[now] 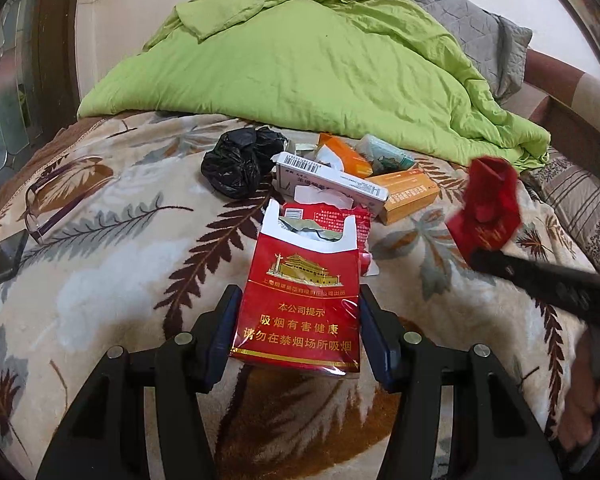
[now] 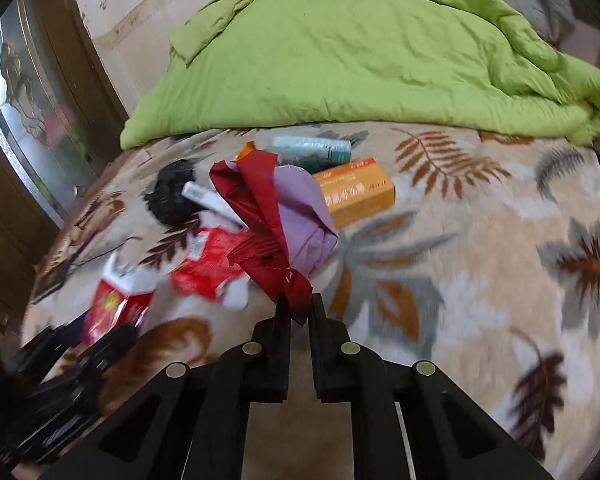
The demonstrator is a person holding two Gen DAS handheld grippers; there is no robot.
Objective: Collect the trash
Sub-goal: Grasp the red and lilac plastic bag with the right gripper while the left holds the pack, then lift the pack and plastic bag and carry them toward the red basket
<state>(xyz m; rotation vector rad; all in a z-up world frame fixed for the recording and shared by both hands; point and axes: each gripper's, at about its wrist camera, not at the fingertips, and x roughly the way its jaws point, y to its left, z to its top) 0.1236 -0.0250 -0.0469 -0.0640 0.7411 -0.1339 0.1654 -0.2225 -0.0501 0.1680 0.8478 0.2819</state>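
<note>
Closest to me, my left gripper (image 1: 298,320) has its jaws set either side of a red cigarette pack (image 1: 300,300); the pads sit at its edges, though I cannot tell whether they press it or only bracket it. The pack's lid is torn open, showing crumpled foil inside, with gold Chinese lettering and a gold building printed on its front. Its clear wrap is wrinkled at the bottom.

My right gripper (image 2: 298,306) is pinched nearly shut on a crumpled red wrapper (image 2: 268,220) with a pale lilac inner side, lifted clear of the floral blanket (image 1: 100,280).

Just beyond the pack lies the rest of the litter: a torn red packet (image 2: 212,264), a white box (image 1: 332,182) with a barcode, an orange box (image 1: 410,196) and a balled black plastic bag (image 1: 236,164). A teal-and-white tube (image 2: 316,148) sits behind them, blurred. Eyeglasses (image 1: 52,208) lie off to the left. Farthest back, a green duvet (image 1: 300,60) is heaped.

The right view is smeared with motion, so labels there are unreadable.
</note>
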